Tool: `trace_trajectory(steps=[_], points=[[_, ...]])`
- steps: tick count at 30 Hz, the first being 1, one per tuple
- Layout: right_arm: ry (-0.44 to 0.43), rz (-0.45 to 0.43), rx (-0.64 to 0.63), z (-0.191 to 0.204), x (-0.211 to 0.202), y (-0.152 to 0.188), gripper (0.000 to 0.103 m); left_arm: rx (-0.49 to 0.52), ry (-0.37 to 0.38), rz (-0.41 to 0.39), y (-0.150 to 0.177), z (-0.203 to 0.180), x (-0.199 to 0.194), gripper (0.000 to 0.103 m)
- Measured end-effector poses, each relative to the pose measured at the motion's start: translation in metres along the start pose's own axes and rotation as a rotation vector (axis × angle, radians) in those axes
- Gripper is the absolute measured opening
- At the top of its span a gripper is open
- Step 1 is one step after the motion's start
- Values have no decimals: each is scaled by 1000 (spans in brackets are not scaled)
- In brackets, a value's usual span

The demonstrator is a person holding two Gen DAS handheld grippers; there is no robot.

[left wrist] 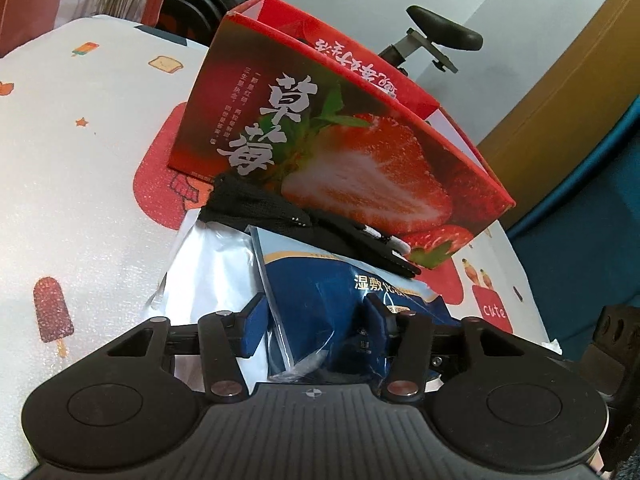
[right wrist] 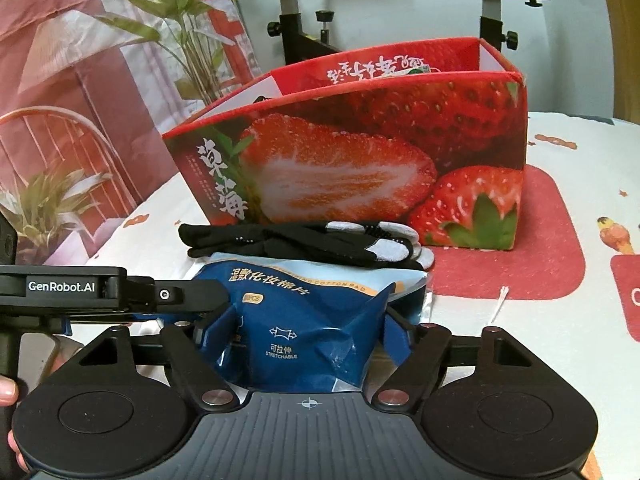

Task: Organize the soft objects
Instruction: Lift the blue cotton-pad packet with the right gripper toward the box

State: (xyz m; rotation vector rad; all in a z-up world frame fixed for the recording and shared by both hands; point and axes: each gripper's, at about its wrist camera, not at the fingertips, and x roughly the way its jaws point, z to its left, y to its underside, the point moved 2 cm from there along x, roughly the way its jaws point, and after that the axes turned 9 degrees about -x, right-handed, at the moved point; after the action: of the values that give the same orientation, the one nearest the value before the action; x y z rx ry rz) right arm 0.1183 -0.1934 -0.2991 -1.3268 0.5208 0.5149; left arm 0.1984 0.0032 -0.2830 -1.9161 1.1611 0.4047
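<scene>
A blue bag of cotton pads (right wrist: 296, 312) lies on the table in front of an open strawberry-printed box (right wrist: 360, 152). My right gripper (right wrist: 306, 328) is shut on the bag's near end, whose film is creased inward between the pads. In the left wrist view my left gripper (left wrist: 314, 316) is shut on the blue bag (left wrist: 320, 300) too, with crumpled film between its fingers. The left gripper's housing (right wrist: 60, 288) reaches in from the left in the right wrist view. A pair of black gloves (right wrist: 304, 240) with grey patches lies between bag and box.
A white plastic pouch (left wrist: 212, 264) lies under the blue bag. The table cover (left wrist: 80, 160) is white with cartoon prints and red patches. An exercise bike (right wrist: 292, 20) and a printed curtain (right wrist: 80, 80) stand behind the table. A person's fingers (right wrist: 6, 392) show at the lower left.
</scene>
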Motion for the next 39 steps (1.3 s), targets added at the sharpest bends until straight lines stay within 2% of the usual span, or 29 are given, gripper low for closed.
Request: trace_trajectory(steps=[8, 16, 32, 39], points=[[1, 7, -25, 6, -5, -1, 63, 1, 12, 6, 2, 0, -3, 51], [-2, -13, -79, 18, -14, -9, 61, 28, 13, -6, 0, -5, -14, 49], [5, -136, -210, 49, -53, -34, 61, 75, 48, -123, -4, -29, -63, 49], [11, -162, -259, 60, -61, -40, 61, 79, 58, -156, -4, -31, -74, 49]])
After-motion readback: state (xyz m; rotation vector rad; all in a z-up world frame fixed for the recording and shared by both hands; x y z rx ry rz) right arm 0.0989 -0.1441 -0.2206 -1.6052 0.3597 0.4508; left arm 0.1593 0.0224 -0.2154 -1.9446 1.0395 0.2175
